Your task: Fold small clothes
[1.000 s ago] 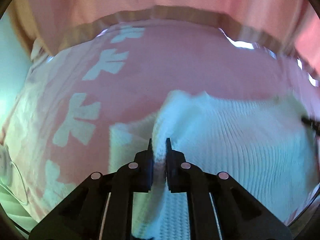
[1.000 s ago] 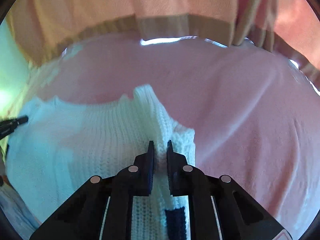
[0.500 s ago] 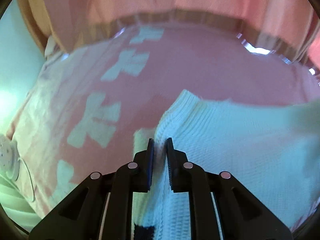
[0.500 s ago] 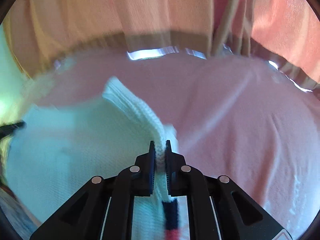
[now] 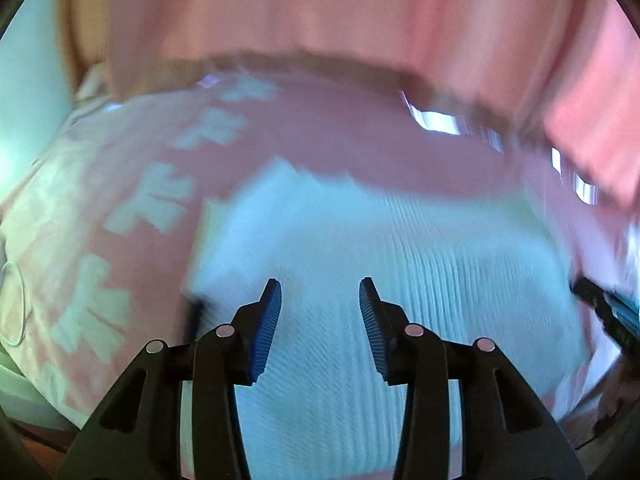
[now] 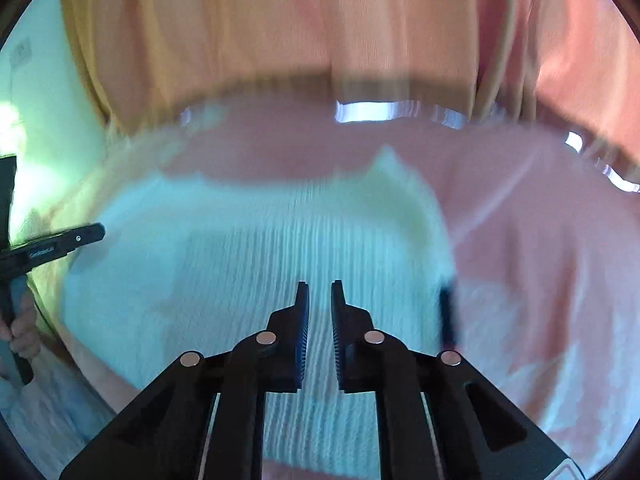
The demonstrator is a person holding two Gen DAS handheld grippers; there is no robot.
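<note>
A white ribbed knit garment (image 5: 380,264) lies flat on a pink bedcover (image 5: 320,128); it also shows in the right wrist view (image 6: 248,264). My left gripper (image 5: 320,296) is wide open above the garment's near left part and holds nothing. My right gripper (image 6: 319,300) hangs above the garment's near right part, its jaws a narrow gap apart with no cloth between them. A dark trim strip (image 6: 446,316) shows at the garment's right edge. Both views are motion-blurred.
The bedcover (image 6: 540,240) has pale cross-shaped prints (image 5: 156,200) on its left side. Orange-pink curtains (image 6: 280,40) hang behind the bed. The left gripper's tip (image 6: 76,240) shows at the left of the right wrist view, the right gripper's tip (image 5: 600,304) at the right of the left wrist view.
Both grippers have let go of the white garment's folded edge and opened; the left one opened wide. The garment now lies flat below them.
</note>
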